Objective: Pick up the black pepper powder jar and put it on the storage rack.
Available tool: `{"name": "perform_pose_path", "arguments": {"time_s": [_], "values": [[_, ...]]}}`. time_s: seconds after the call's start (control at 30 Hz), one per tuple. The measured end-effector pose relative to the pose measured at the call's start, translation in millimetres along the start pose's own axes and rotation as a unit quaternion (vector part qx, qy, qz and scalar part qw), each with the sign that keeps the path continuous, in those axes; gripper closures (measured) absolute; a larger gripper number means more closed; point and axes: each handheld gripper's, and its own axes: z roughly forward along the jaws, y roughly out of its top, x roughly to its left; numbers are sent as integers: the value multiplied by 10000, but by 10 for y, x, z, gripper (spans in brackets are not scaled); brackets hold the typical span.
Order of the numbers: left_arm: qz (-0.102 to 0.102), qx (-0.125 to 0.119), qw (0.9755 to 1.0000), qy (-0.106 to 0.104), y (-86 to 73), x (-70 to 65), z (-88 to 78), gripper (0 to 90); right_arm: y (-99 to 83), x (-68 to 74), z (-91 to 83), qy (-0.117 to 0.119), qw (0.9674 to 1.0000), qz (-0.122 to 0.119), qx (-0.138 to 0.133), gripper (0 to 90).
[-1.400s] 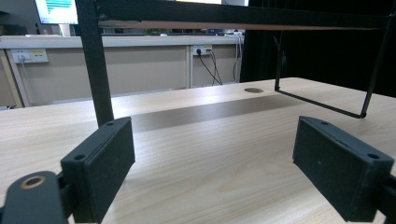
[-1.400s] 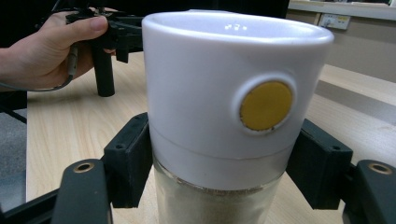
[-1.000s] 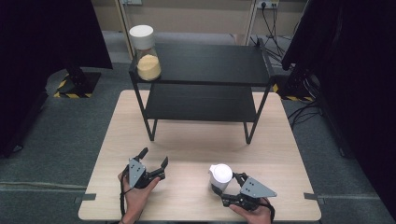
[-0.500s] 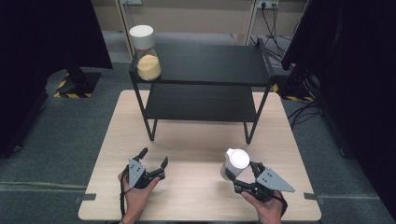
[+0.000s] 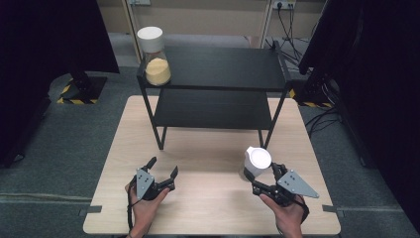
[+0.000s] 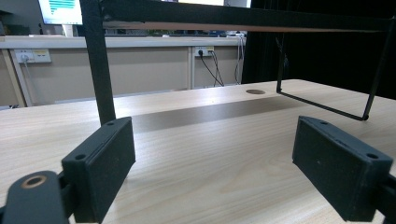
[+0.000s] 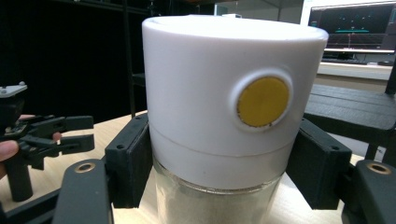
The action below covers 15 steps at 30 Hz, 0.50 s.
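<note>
A glass jar with a white lid (image 5: 257,161) is held just above the table at the front right, with my right gripper (image 5: 261,179) shut on it. In the right gripper view the jar (image 7: 229,121) has a yellow dot on its lid and pale powder inside, both pads pressing under the lid. A second jar (image 5: 154,55) with a white lid and yellow grain stands on the top left corner of the black shelf rack (image 5: 218,69). My left gripper (image 5: 162,171) rests open at the front left, nothing between its pads (image 6: 100,163).
The black two-level rack stands at the table's far half, its legs (image 5: 160,134) close ahead of both hands. The lower shelf (image 5: 213,106) holds nothing. The wooden table (image 5: 208,208) has bare room between the grippers. Dark curtains flank both sides.
My right gripper has carried the white-lidded jar to the right and lifted it a little. The left gripper has stayed where it was.
</note>
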Motion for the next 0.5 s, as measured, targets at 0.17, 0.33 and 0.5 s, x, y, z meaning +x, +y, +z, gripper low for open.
{"name": "perform_pose_path", "arguments": {"time_s": [0.17,0.33,0.5], "values": [[1,3,10000,2,1,-1,0,127,37,-11,14,-56,10000,-18,-23,307],[1,3,10000,7,1,-2,1,127,88,-14,30,-98,9999,-29,-65,307],[0,4,10000,8,1,-3,1,127,134,-28,51,-165,9998,-35,-108,307]]}}
